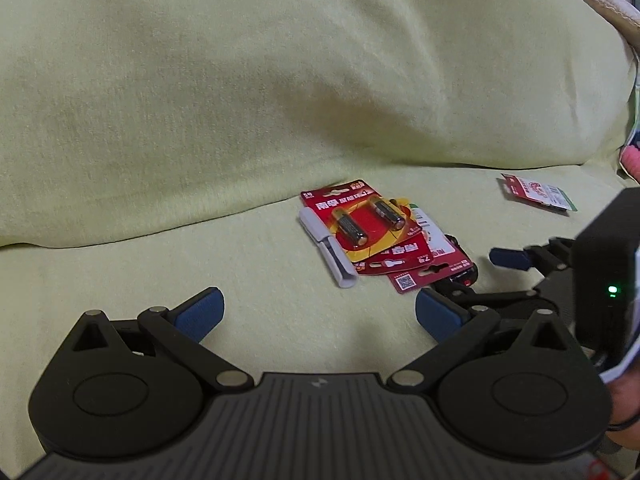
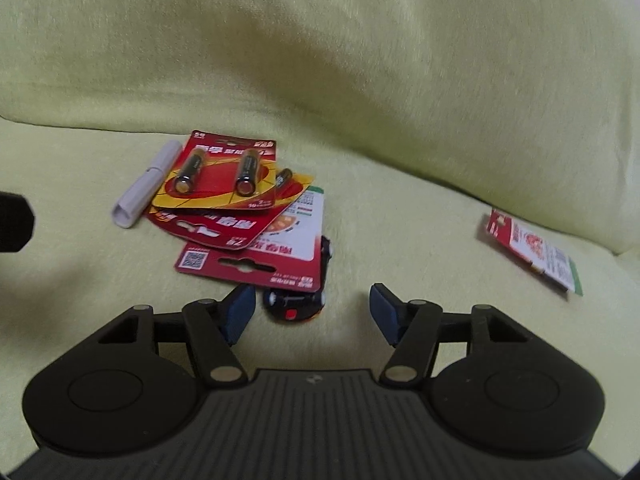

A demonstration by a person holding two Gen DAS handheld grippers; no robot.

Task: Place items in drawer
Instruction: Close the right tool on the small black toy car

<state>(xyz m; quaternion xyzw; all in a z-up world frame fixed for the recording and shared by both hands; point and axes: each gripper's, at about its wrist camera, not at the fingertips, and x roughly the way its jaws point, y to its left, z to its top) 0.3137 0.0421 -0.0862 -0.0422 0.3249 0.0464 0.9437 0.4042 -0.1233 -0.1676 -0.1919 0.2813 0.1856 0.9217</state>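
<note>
A pile of red battery packs point(image 1: 360, 226) point(image 2: 224, 184) lies on a pale green sofa seat point(image 1: 200, 256), with a white tube point(image 1: 328, 248) point(image 2: 146, 184) along its left side. A small black object with a red button point(image 2: 296, 306) point(image 1: 462, 276) pokes out from under the nearest pack. Another red and white pack point(image 1: 538, 194) point(image 2: 532, 252) lies apart to the right. My left gripper point(image 1: 320, 312) is open, short of the pile. My right gripper point(image 2: 312, 308) is open, with the black object between its fingers, closer to the left one; it also shows in the left wrist view point(image 1: 468, 280).
The sofa's back cushion point(image 1: 280, 80) rises right behind the items. A pink and patterned cloth point(image 1: 632, 156) sits at the far right edge. A hand point(image 1: 624, 408) holds the right gripper at the lower right. No drawer is in view.
</note>
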